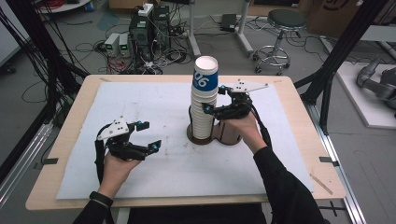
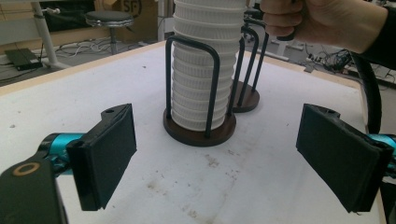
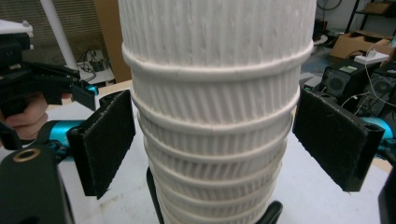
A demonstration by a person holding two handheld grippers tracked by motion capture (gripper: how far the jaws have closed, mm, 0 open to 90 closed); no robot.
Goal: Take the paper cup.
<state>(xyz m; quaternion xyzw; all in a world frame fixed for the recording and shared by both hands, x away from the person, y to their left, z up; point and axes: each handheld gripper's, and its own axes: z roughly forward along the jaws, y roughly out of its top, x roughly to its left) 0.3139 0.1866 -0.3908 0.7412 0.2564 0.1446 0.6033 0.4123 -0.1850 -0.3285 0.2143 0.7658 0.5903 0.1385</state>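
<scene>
A tall stack of white ribbed paper cups (image 1: 204, 105), topped by a cup with a blue band (image 1: 205, 79), stands in a dark wire holder (image 1: 229, 136) at the middle of the table. My right gripper (image 1: 214, 99) reaches it from the right at mid height. In the right gripper view the stack (image 3: 215, 93) sits between the open jaws of the gripper (image 3: 215, 140), and the pads (image 3: 105, 140) stand close beside the cups without pressing. My left gripper (image 1: 150, 135) rests open near the table's left. Its empty jaws (image 2: 217, 158) face the stack (image 2: 201, 70) and holder (image 2: 198, 133).
The holder has a second, empty ring (image 2: 245, 100) behind the stack. A white mat (image 1: 154, 172) covers the wooden table (image 1: 70, 140). Beyond the far edge are computers and cables (image 1: 144, 32) and a stool (image 1: 280, 28). Black frame posts stand at both sides.
</scene>
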